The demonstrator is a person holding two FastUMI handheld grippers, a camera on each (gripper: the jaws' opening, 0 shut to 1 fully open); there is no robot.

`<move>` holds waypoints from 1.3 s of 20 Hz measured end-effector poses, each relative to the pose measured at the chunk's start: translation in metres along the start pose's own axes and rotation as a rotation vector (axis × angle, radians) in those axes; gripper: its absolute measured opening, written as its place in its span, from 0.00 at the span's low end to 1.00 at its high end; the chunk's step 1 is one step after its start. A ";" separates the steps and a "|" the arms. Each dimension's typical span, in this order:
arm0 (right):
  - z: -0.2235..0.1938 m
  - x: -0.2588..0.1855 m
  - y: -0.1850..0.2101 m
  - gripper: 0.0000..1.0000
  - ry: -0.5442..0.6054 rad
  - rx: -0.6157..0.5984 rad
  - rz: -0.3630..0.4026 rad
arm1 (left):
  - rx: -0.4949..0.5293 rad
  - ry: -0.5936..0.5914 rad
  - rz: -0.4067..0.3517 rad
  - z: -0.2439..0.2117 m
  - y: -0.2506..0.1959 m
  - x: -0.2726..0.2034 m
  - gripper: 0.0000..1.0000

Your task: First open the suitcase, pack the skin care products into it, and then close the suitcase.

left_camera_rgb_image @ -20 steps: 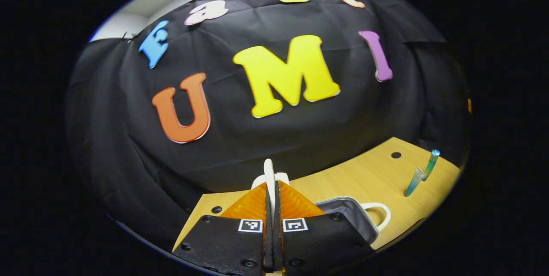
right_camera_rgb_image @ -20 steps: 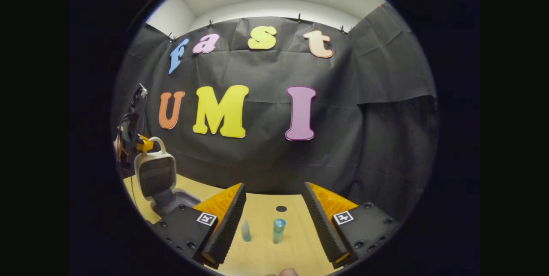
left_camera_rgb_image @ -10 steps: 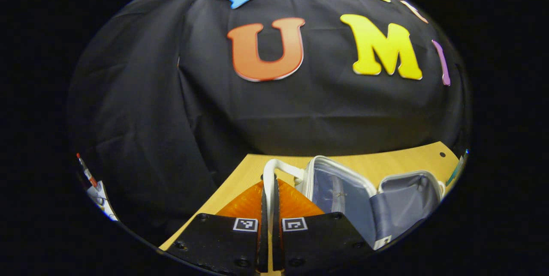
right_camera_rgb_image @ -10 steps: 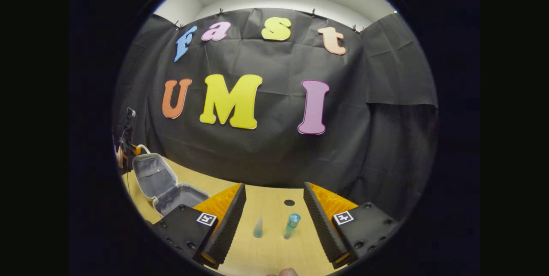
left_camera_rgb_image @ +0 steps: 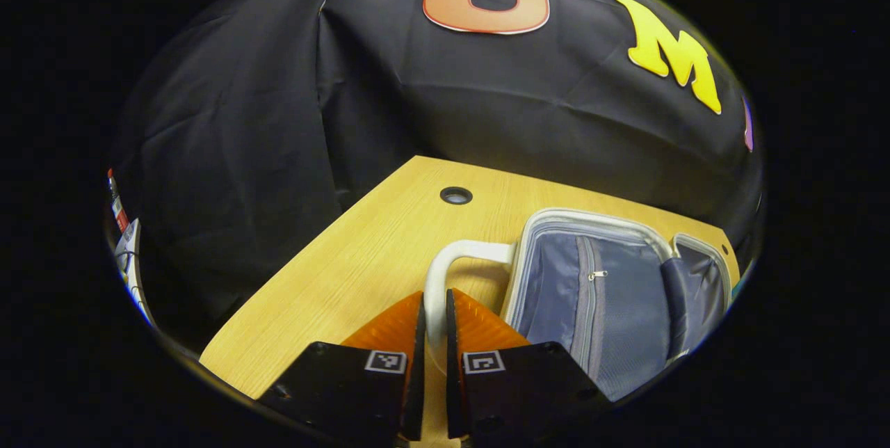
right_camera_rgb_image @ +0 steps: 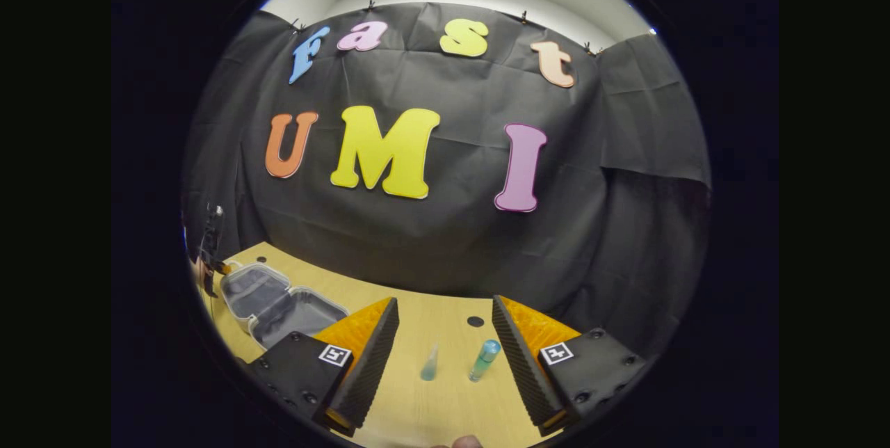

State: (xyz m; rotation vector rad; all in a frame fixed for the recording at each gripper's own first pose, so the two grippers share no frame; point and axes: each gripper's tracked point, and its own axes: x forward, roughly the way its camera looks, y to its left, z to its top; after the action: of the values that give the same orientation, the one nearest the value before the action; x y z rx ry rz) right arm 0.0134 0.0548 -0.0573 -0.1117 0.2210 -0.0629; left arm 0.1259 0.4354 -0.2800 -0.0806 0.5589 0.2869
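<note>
Suitcase (left_camera_rgb_image: 612, 295) lies splayed on the wooden bench (left_camera_rgb_image: 361, 260), its lid half folded back nearly flat with the grey lining and a zip pocket facing up, and the deeper half beside it toward the right of the left gripper view; in the right gripper view the same case (right_camera_rgb_image: 278, 302) sits at the far left of the bench. Its white handle (left_camera_rgb_image: 445, 274) loops off the lid's edge, and the left gripper (left_camera_rgb_image: 434, 323) is clamped on that loop, both fingers pressing it. The step in hand looks like the end of opening: to do it well, lower the lid until it rests fully on the bench before letting go, and release by parting the fingers straight, so the loop does not snag and flip the lid back. The two skin care products, a small cone-shaped vial (right_camera_rgb_image: 430, 364) and a capped tube (right_camera_rgb_image: 484, 359), stand near each other and well apart from the case, just ahead of the right gripper (right_camera_rgb_image: 445, 364), whose fingers are spread wide with nothing between them. Taking one at a time, low on its body, would likely avoid toppling the other
</note>
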 end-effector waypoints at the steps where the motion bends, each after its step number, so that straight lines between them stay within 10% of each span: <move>1: 0.000 0.002 0.004 0.80 0.002 0.002 0.005 | 0.018 -0.018 0.019 0.005 0.004 0.000 0.39; 2: -0.001 0.003 0.007 0.80 0.004 0.004 0.012 | 0.025 -0.029 0.030 0.010 0.004 -0.005 0.35; 4: 0.001 0.003 0.010 0.80 0.000 0.015 0.023 | 0.023 -0.065 0.014 0.022 -0.006 -0.021 0.84; 6: 0.003 0.005 0.010 0.80 -0.012 0.029 0.027 | 0.024 -0.123 0.005 0.041 -0.024 -0.049 1.00; 15: -0.010 0.009 -0.032 0.80 -0.033 0.101 0.027 | 0.086 -0.401 -0.065 0.111 -0.187 -0.207 1.00; 26: -0.054 0.005 -0.131 0.80 0.035 0.067 -0.016 | 0.207 -0.352 -0.489 0.027 -0.474 -0.286 1.00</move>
State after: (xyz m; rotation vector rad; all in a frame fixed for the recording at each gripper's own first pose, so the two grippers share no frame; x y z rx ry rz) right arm -0.0003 -0.0810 -0.0955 -0.0458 0.2525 -0.0881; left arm 0.0453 -0.0842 -0.1059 0.0352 0.2039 -0.2319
